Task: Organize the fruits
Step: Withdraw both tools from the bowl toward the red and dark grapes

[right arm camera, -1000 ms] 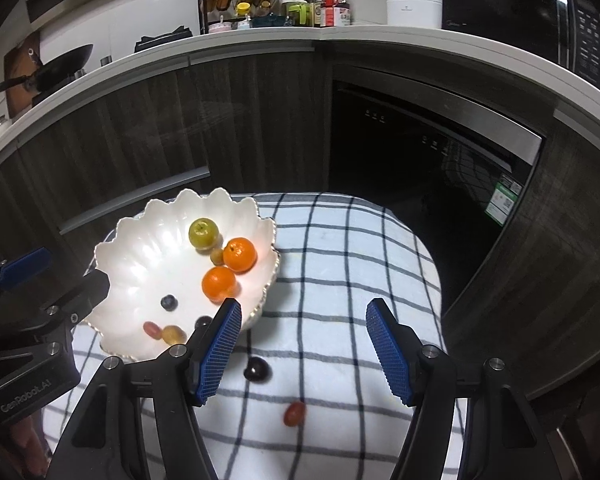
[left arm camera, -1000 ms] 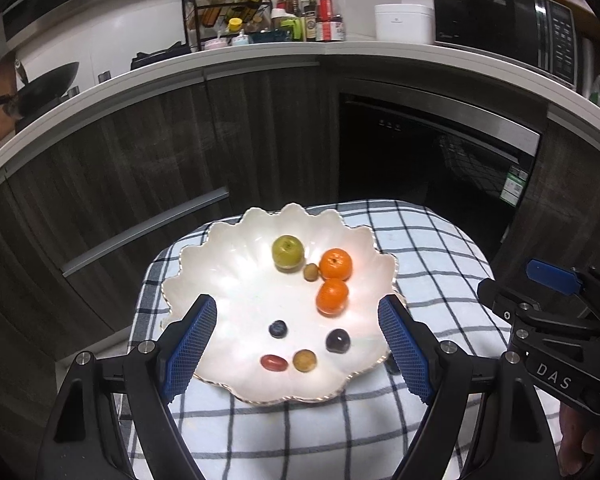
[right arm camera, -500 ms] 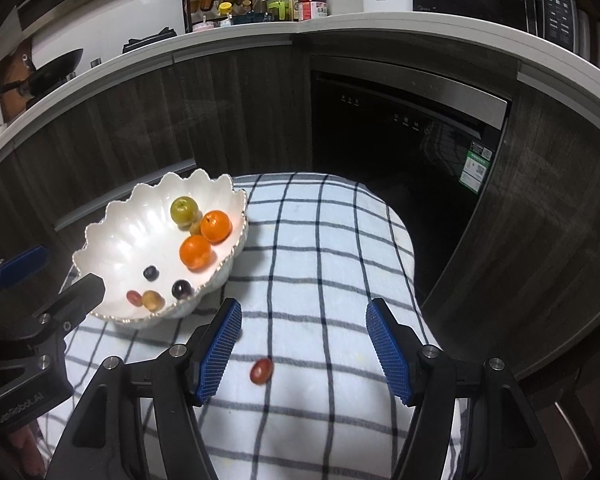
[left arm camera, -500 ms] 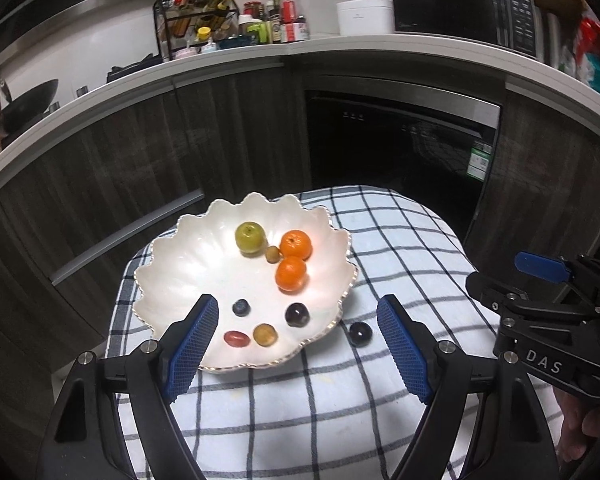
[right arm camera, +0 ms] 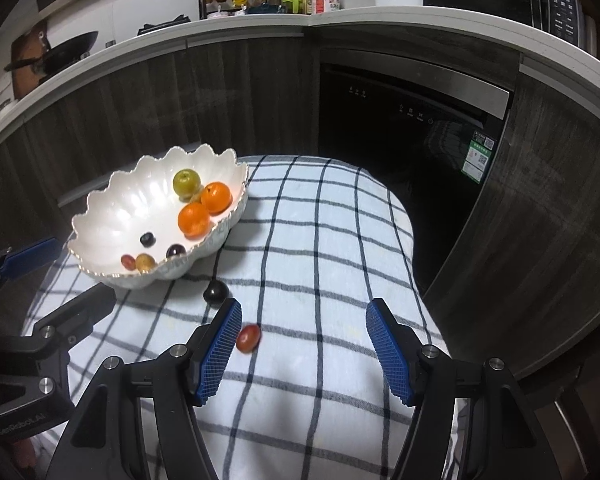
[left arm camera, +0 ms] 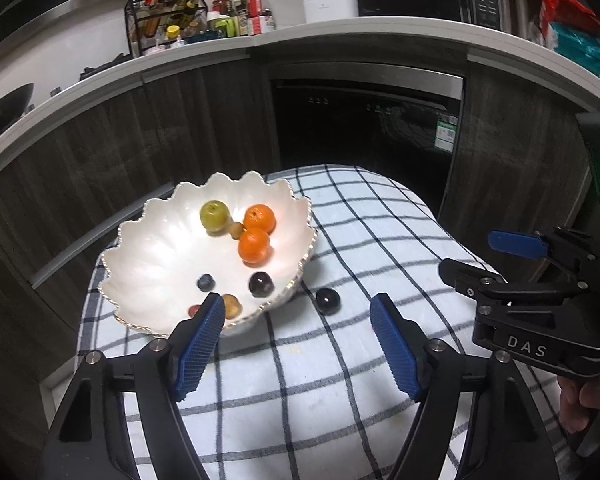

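most of the job looks done: the white scalloped bowl (left arm camera: 148, 248) on the checked cloth (left arm camera: 380, 240) already holds a green fruit (left arm camera: 214, 215), two oranges (left arm camera: 259, 218) and (left arm camera: 254, 245) touching each other, a small brownish fruit (left arm camera: 236, 229) tucked between them and the green one, a blueberry (left arm camera: 206, 282), a dark grape (left arm camera: 261, 283), a yellowish grape (left arm camera: 231, 305) and a red one (right arm camera: 128, 261) near the front rim. two pieces are left outside, judging by how they lie: a dark plum-like fruit (right arm camera: 216, 292) on the cloth just beside the bowl's front edge, and a red grape (right arm camera: 248, 337) further forward, right next to the inner pad of the right gripper (right arm camera: 302, 346). right gripper is spread wide and empty, hovering over the cloth with the red grape just inside its left finger. left gripper (left arm camera: 298, 342) is also spread wide, holding nothing, its left pad overlapping the bowl's front rim in view, with the dark loose fruit between the fingers but ahead of them. so roughly two picks remain; likely next is the red grape for the right side, dark fruit for either. both small and round, could roll on the cloth if nudged.
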`<state>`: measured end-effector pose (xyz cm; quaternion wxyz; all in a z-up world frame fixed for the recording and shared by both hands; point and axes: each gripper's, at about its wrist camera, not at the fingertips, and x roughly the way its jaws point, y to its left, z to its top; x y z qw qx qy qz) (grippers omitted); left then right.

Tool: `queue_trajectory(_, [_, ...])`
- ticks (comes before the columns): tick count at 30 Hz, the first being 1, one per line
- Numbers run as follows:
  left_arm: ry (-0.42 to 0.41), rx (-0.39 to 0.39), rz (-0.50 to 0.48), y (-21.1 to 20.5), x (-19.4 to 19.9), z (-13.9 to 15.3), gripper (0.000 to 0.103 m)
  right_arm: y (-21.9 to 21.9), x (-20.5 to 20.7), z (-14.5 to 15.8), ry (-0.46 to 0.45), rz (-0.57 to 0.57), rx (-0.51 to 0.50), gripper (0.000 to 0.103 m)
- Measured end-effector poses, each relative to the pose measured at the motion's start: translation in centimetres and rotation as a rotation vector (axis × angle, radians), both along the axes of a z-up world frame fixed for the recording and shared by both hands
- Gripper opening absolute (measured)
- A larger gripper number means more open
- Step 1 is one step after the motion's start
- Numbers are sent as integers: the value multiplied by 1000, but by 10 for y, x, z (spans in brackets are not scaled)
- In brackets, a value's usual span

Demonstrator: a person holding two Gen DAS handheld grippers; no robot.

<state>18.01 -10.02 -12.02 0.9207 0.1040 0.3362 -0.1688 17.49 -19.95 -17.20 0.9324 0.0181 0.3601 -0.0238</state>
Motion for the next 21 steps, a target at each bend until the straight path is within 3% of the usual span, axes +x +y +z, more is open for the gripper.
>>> queue_trajectory(11, [17,10,-67,-7,5,-34,70,4,1,-31,31,35,4,66])
queue_trajectory(17, [38,26,-101,-9,15,-54,61,8,3,-45,33,66,6,65])
queue_trajectory(21, [35,42,-114,-9,23,-63,60,14,7,-54,39,84,2,62])
